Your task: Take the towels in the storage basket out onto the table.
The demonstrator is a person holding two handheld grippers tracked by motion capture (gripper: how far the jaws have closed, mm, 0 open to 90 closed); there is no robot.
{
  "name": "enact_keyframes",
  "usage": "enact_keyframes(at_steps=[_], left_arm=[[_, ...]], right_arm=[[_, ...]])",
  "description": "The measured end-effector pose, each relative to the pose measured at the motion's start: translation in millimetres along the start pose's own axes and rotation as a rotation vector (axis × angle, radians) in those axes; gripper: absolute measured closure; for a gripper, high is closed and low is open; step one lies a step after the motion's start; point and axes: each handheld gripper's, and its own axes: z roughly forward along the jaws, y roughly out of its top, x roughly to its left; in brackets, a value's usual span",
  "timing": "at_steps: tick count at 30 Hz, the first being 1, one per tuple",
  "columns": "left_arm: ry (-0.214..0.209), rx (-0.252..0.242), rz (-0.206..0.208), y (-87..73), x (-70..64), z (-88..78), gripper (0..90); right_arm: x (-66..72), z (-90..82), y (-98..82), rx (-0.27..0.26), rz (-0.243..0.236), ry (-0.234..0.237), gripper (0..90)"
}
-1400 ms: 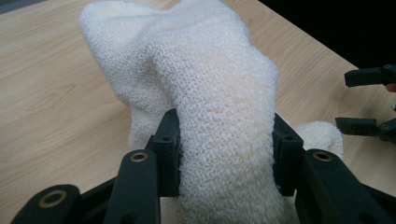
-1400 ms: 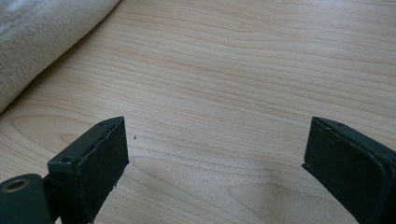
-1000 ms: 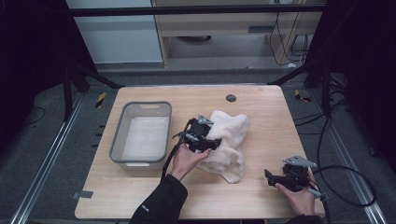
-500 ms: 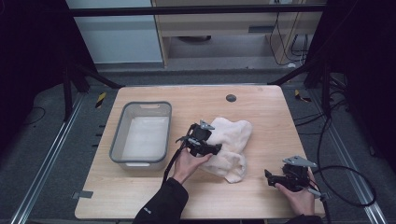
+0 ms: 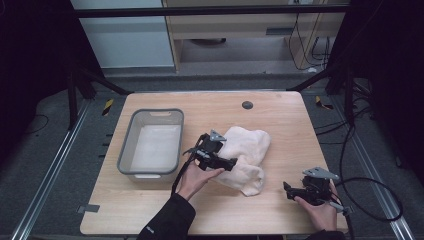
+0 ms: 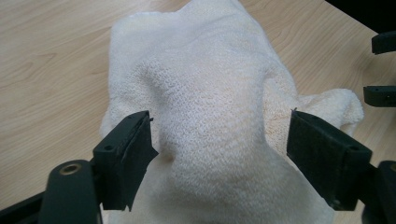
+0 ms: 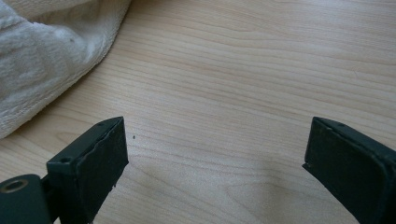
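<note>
The left gripper (image 5: 231, 164) jaws have just been opening, releasing the one cream towel (image 5: 247, 150) (earlier pinched); one grey bin (image 5: 150, 142); right gripper (image 5: 290, 189) gapes idle

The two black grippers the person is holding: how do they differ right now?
The left gripper sits over the cream towel, its jaws just opened and spread either side of a hump of cloth without pressing it; the right gripper has bare wooden table between its jaws. In the high view the left one is near the table's middle beside the grey tub, the right one at the near right corner. Both stand open, each held in one hand.
</note>
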Motion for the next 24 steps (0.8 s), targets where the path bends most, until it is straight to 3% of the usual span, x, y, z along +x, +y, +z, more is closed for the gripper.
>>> enact_keyframes(at_steps=[16,24], left_arm=[[0.014,-0.053,0.031,-16.6,9.9,-50.3,17.3],[0.043,-0.076,0.005,-34.4,21.5,-72.4,16.9]], right_arm=[[-0.8,0.0,-0.4,-0.001,-0.005,-0.004,5.7],[-1.1,-0.1,-0.6,0.001,-0.006,-0.007,5.6]])
